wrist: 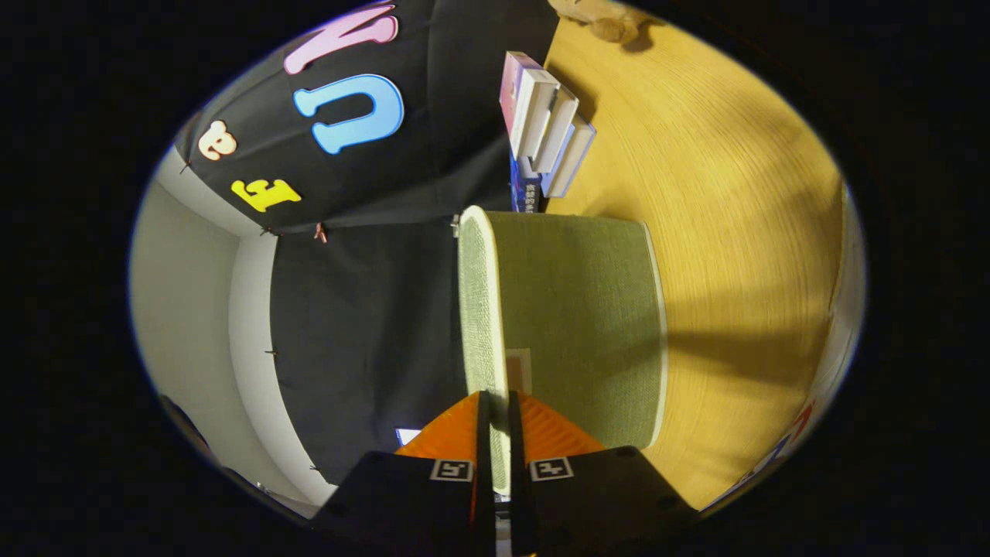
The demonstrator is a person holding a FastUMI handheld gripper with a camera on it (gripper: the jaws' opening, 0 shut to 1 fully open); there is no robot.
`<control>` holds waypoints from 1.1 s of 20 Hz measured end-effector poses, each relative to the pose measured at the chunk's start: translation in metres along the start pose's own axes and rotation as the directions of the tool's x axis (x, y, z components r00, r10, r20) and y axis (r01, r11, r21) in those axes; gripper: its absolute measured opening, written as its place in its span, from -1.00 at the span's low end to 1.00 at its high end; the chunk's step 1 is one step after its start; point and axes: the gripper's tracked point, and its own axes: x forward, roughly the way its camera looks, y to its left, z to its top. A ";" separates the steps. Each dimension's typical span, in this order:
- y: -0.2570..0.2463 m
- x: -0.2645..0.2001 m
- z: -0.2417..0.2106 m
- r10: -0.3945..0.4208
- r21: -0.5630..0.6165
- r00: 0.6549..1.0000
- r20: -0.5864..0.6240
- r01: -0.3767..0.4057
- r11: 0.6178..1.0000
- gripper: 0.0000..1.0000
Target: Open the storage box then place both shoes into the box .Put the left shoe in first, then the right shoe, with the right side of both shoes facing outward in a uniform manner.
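Note:
The view is rolled sideways, so the wooden table (735,232) stands on the right. A green fabric panel with a pale rim, the storage box lid (580,325), runs straight ahead from the fingers. My gripper (495,406) is shut on the lid's rim, one finger on each side of the thin edge. A small pale tag (520,370) sits on the lid just ahead of the fingertips. The box body beneath the lid is hidden. A tan object (607,19), possibly a shoe, lies at the far end of the table; I cannot tell for sure.
A stack of books (545,128) stands on the table just beyond the lid. The booth's black cloth wall (371,325) hangs left of the lid, with a pale wall (186,309) further left. The table's edge (839,309) curves along the far right.

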 end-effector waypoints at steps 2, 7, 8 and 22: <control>0.015 0.000 -0.003 0.021 -0.035 1.000 0.003 -0.021 0.999 -0.90; 0.080 0.007 -0.010 0.072 -0.128 0.997 0.026 -0.068 0.989 -0.90; 0.095 0.013 -0.012 0.079 -0.144 0.997 0.025 -0.075 0.987 -0.90; 0.208 0.154 -0.067 0.076 -0.335 0.997 -0.016 -0.077 0.939 -0.88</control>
